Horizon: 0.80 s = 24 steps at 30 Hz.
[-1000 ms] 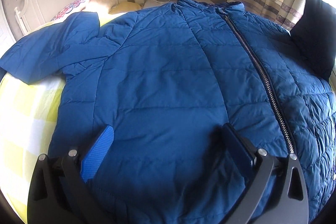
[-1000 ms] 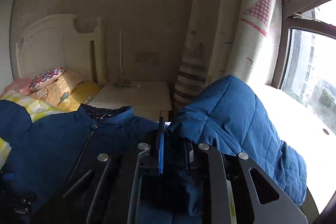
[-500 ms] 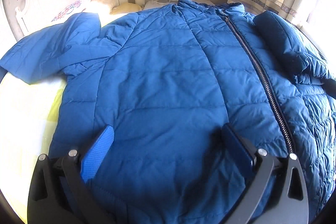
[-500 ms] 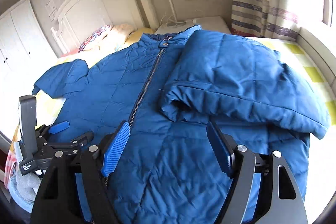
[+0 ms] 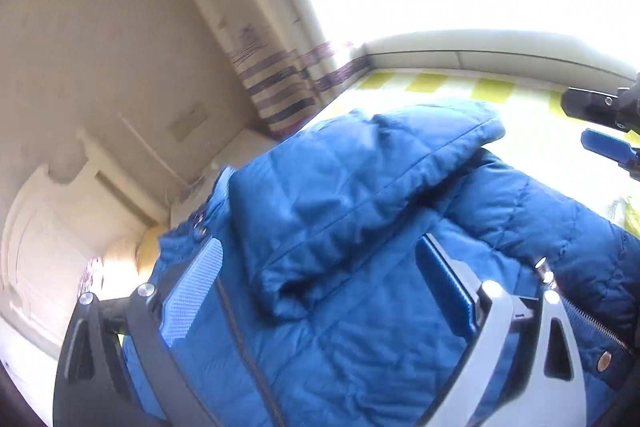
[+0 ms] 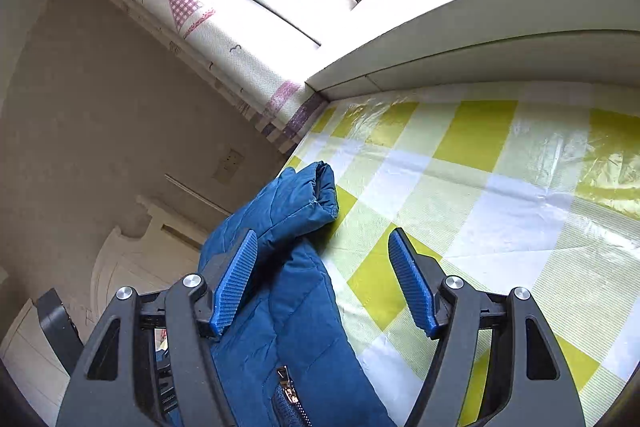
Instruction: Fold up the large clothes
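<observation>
Jacket (image 5: 360,307) directly beneath left gripper (image 5: 320,291), folded sleeve (image 5: 352,179) lengthwise just ahead; jaws apart, narrowing, empty. Right gripper (image 6: 324,283) at jacket's edge over checked sheet (image 6: 500,187); jaws apart, narrowing, unclamped.

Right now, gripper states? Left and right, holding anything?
Left gripper: jaws wide, closing slightly, over the blue jacket, pads not pressing it.
Right gripper: jaws apart, closing slightly, jacket edge between them, nothing gripped.
</observation>
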Motion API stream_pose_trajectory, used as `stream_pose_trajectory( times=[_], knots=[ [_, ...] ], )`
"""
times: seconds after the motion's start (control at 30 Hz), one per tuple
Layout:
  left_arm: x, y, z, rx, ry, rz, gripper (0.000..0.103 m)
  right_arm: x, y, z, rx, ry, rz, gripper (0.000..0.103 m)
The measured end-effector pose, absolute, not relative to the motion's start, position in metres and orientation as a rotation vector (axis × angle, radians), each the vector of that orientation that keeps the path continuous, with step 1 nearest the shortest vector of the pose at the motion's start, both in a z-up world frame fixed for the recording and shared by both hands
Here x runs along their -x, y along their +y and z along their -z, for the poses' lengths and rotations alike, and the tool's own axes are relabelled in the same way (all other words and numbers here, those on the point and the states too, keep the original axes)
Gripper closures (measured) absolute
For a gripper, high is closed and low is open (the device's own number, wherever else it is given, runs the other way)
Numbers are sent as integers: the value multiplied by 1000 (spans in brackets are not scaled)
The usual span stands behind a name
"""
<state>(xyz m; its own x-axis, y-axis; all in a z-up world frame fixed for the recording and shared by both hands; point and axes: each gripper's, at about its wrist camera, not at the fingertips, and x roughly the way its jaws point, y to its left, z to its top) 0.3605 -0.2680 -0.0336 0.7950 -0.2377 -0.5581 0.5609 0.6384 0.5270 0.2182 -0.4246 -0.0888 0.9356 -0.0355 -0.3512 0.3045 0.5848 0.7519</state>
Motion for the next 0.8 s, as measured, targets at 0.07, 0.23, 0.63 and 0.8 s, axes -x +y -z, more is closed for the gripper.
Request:
stream_pose_trajectory(
  times=[0.07, 0.23, 0.63, 0.8],
  knots=[
    [-361, -304, 43, -830, 463, 520, 9, -216, -420, 83, -886, 295, 212, 35],
    [-376, -351, 74, -920, 543, 557, 76, -217, -428, 88, -914, 307, 215, 35],
    [-461, -2, 44, 985, 679, 551, 82, -210, -429, 92, -930, 286, 185, 35],
    [-437, 60, 92, 920, 808, 420, 45, -211, -428, 92, -931, 285, 171, 35]
  ],
)
